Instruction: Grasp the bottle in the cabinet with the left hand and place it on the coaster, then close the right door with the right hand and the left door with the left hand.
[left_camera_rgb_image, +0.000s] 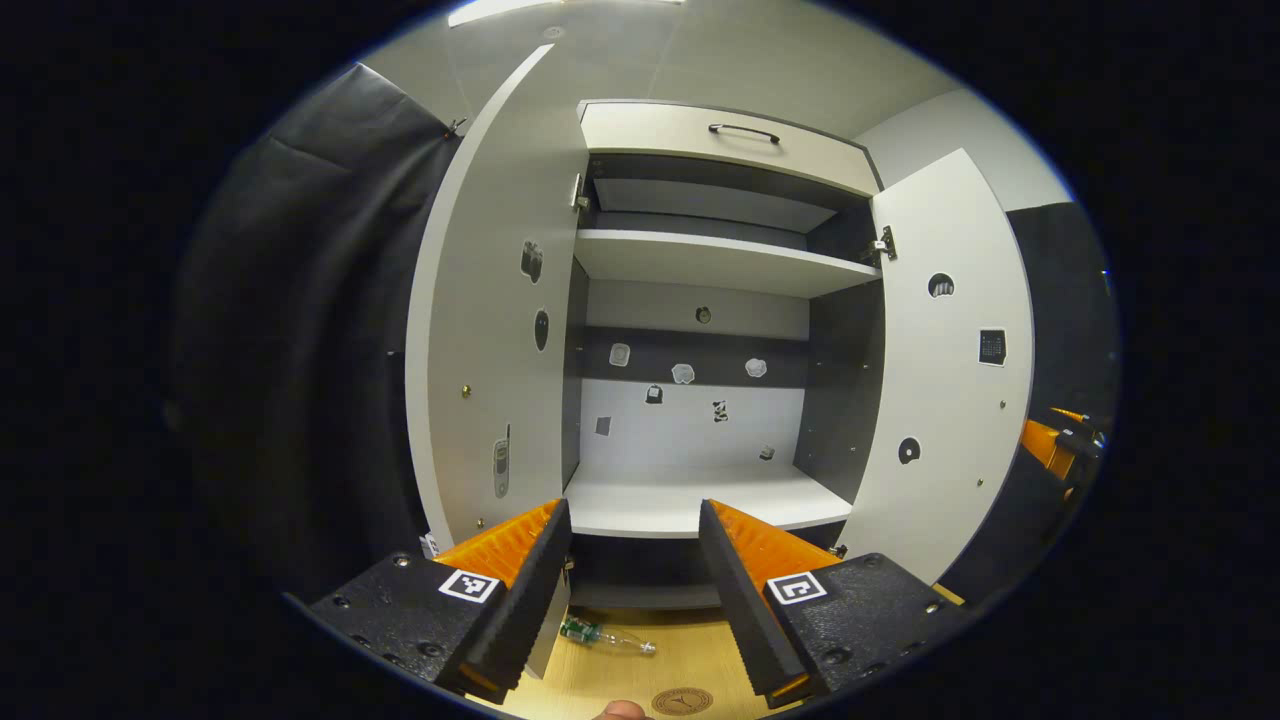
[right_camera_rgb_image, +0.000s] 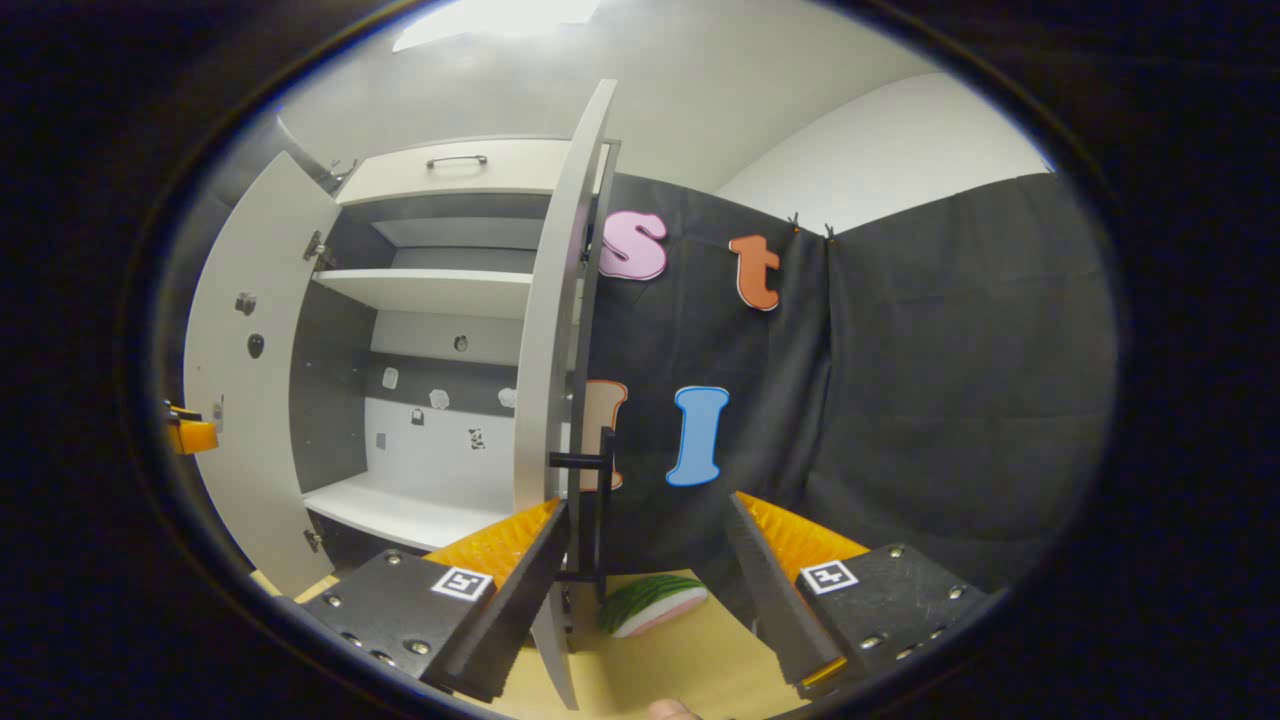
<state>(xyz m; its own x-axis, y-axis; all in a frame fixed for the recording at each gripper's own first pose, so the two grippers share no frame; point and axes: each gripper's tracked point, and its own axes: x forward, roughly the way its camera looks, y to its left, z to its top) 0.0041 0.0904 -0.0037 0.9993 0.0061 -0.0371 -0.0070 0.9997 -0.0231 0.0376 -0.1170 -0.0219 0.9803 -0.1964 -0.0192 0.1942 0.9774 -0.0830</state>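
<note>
While both white cabinet doors stand open, the clear plastic bottle with the green label (left_camera_rgb_image: 607, 636) is not in the cabinet: it lies on its side on the pale wooden tabletop (left_camera_rgb_image: 690, 650), in front of the cabinet base. In the left gripper view, the left claw (left_camera_rgb_image: 634, 590) is spread and pinches nothing. From this claw the bottle lies at about 7 o'clock, low and close, just inside the left finger. Its long axis runs roughly 9 to 3 o'clock, across the line of the fingers, label end at 9 and the narrower clear end at 3. The round brown coaster (left_camera_rgb_image: 682, 701) lies at 5 o'clock from the bottle, near it but apart. The bottle is therefore not on the coaster; judged from this, the placing step is not complete. The left claw is much the nearer to the bottle.

The white lower shelf of the cabinet (left_camera_rgb_image: 690, 500) is bare.

In the right gripper view, the right claw (right_camera_rgb_image: 645, 590) is likewise spread and empty. The white right door (right_camera_rgb_image: 555, 330) stands edge-on at 11 o'clock, with its black bar handle (right_camera_rgb_image: 600, 500) just above the left finger. A green-and-pink watermelon slice toy (right_camera_rgb_image: 650, 605) lies on the tabletop between the fingers.
</note>
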